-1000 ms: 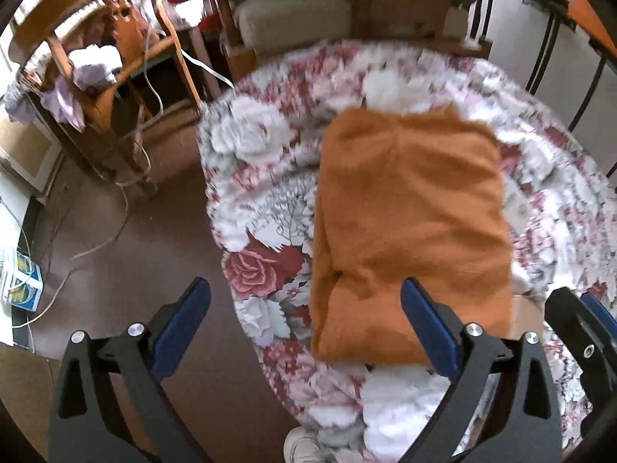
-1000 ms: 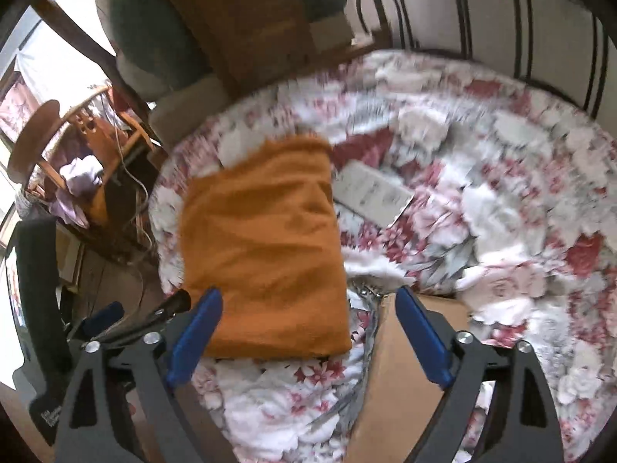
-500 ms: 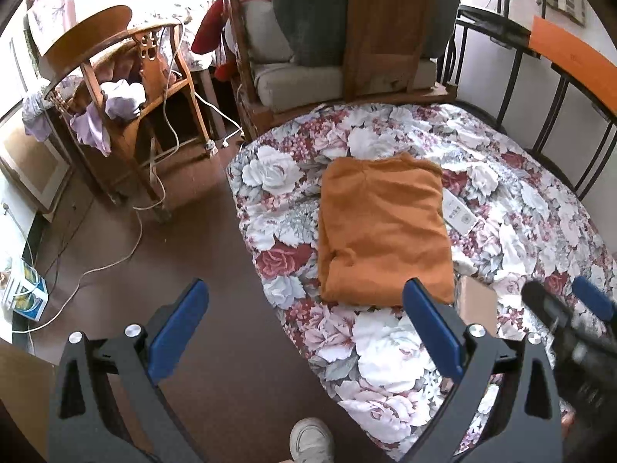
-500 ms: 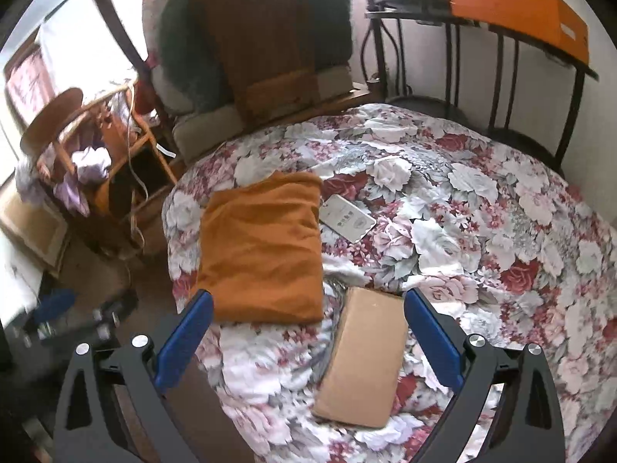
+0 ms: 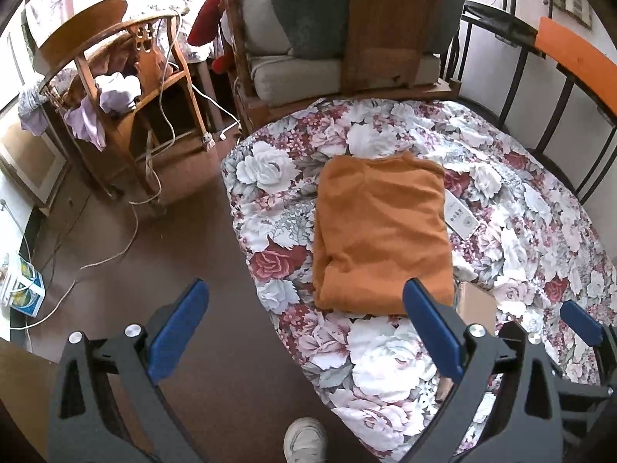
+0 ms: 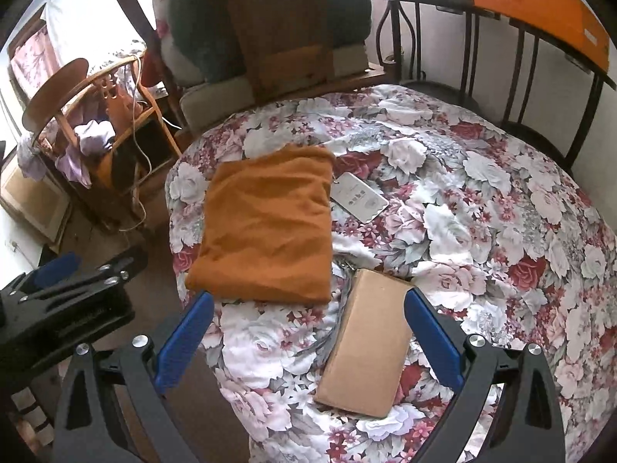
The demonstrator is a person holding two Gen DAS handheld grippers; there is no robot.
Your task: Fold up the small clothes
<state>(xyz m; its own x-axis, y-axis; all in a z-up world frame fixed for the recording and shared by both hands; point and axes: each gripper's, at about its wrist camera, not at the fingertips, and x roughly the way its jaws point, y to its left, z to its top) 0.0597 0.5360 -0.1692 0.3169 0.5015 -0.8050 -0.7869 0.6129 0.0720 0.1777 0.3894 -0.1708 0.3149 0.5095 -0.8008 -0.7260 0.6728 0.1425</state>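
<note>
An orange garment [image 5: 381, 231] [image 6: 266, 227] lies folded into a flat rectangle on the floral bedspread [image 5: 385, 362] [image 6: 482, 231], near its left edge. My left gripper [image 5: 304, 297] hangs open above the bed's near corner, short of the garment, with nothing between its blue pads. My right gripper [image 6: 308, 306] is also open and empty, held back above the bed's front part. Its fingers [image 5: 582, 324] show at the lower right of the left wrist view, and the left gripper's fingers [image 6: 58, 270] appear at the left of the right wrist view.
A white remote [image 5: 461, 222] [image 6: 358, 196] lies just right of the garment. A tan cardboard box [image 6: 366, 347] sits on the bed below it. A wooden chair with clothes [image 5: 115, 104], a cushioned armchair [image 5: 339, 38], a black metal railing [image 5: 540, 88], floor cables and a shoe [image 5: 304, 440] surround the bed.
Both grippers pulled up and away from the folded garment, which now looks smaller and farther. The garment has stayed flat on the bedspread.
</note>
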